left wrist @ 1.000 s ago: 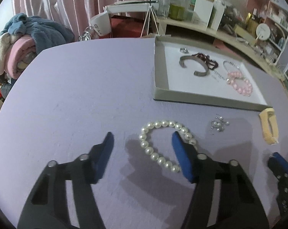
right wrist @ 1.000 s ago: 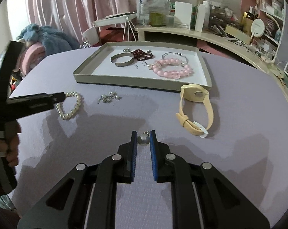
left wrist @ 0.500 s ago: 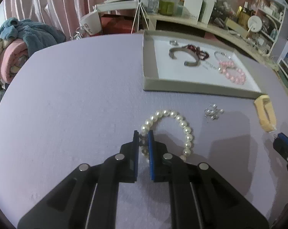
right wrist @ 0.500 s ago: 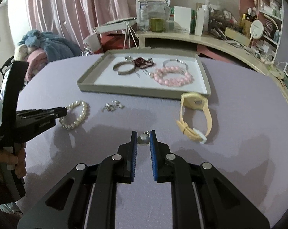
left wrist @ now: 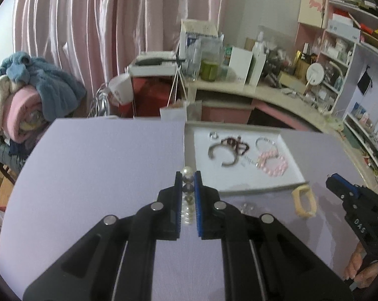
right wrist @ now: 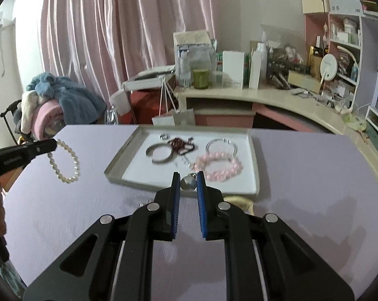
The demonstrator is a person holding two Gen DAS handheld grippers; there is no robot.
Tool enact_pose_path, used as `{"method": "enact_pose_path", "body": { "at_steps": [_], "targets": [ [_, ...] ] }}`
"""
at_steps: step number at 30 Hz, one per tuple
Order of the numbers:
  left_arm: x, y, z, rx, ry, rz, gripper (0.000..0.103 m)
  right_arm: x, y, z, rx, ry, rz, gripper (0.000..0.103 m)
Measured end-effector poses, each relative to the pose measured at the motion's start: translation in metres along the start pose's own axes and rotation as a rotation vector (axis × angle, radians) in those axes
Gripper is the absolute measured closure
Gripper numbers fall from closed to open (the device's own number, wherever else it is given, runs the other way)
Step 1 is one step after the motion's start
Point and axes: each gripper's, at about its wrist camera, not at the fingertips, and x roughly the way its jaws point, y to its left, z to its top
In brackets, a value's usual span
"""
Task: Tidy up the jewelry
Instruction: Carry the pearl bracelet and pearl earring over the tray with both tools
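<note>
My left gripper (left wrist: 188, 175) is shut on a white pearl bracelet (left wrist: 187, 175) and holds it in the air above the purple table; in the right wrist view the bracelet (right wrist: 66, 165) hangs from its tips at the left. My right gripper (right wrist: 188, 175) is shut on a small silver ball charm (right wrist: 188, 183), lifted near the front edge of the grey tray (right wrist: 118, 161). The tray (left wrist: 189, 148) holds a silver cuff (right wrist: 160, 153), dark red beads (right wrist: 182, 144), a clear bangle (right wrist: 221, 144), a pink bead bracelet (right wrist: 217, 166) and a ring (right wrist: 164, 136).
A yellow watch strap (left wrist: 303, 200) and small silver earrings (left wrist: 246, 207) lie on the table in front of the tray. A pile of clothes (left wrist: 25, 95) sits at far left. A cluttered desk (right wrist: 264, 95) and shelves stand behind the table.
My left gripper closed on the pearl bracelet and lifted it off the table. My right gripper rose with the silver charm and moved toward the tray.
</note>
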Motion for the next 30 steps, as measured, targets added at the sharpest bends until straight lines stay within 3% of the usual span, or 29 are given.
{"method": "enact_pose_path", "body": {
  "at_steps": [17, 30],
  "targets": [
    [0.003, -0.037, 0.056, 0.085, -0.063, -0.066, 0.094, 0.013, -0.021, 0.027, 0.017, -0.044, -0.022, 0.089],
    [0.079, -0.073, 0.08, 0.139, 0.012, -0.112, 0.094, 0.036, -0.042, 0.045, 0.038, -0.048, -0.057, 0.089]
  ]
}}
